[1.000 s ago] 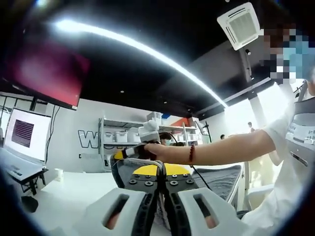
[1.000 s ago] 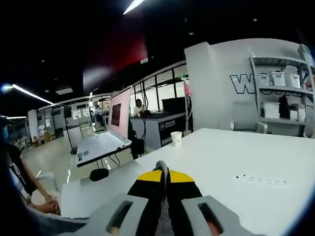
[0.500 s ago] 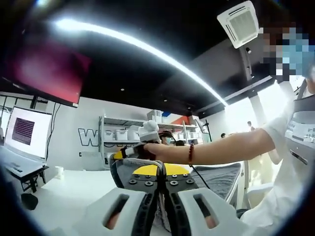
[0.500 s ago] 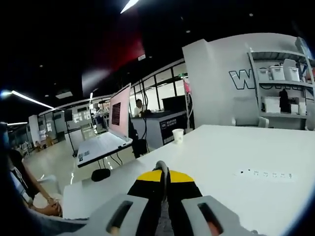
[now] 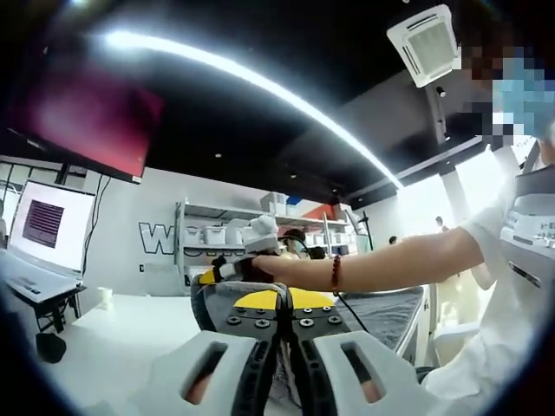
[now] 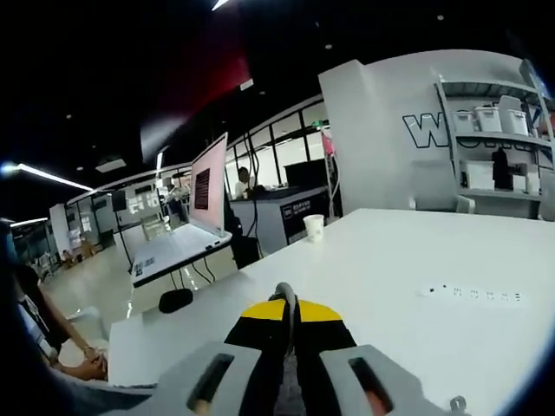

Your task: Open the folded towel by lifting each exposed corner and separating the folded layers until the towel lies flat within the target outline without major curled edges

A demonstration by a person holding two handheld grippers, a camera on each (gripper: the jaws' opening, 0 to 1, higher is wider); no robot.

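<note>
Grey towel (image 5: 395,314) stays draped past the unmoved left claw (image 5: 282,347).

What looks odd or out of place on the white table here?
Little stands out. A paper cup stands upright near the far edge of the white table, and a power strip lies flat. Nothing looks spilled or broken.

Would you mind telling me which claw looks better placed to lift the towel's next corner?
Probably the right claw: it hangs close over the grey towel on the white table, jaws shut.
</note>
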